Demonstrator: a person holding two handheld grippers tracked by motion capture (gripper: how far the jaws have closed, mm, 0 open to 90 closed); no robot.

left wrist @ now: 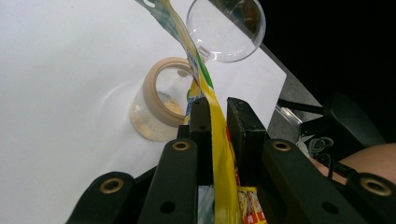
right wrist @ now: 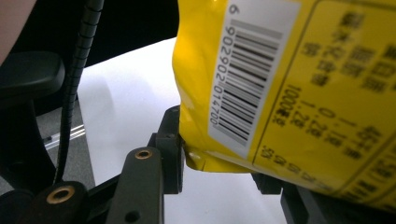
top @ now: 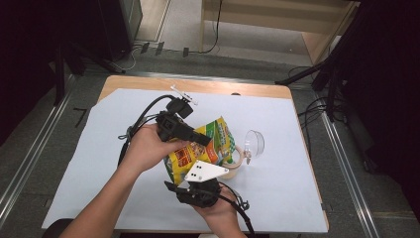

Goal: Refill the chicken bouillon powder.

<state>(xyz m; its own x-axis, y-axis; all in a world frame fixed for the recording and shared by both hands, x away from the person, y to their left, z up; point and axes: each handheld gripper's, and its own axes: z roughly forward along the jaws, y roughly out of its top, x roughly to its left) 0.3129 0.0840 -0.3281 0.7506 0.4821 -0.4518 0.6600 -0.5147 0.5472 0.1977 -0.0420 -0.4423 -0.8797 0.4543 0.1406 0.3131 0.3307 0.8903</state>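
Yellow-green printed bag point(top: 205, 146) with black barcode, beige-rimmed clear jar point(left wrist: 156, 112), black tongs point(left wrist: 219, 121)

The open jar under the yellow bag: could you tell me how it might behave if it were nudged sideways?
The jar stands upright on a broad base, so it would probably slide rather than tip. It looks like thin clear plastic holding little powder, so likely light and easily shifted. Its hinged lid hangs open to one side, which may pull it off balance.
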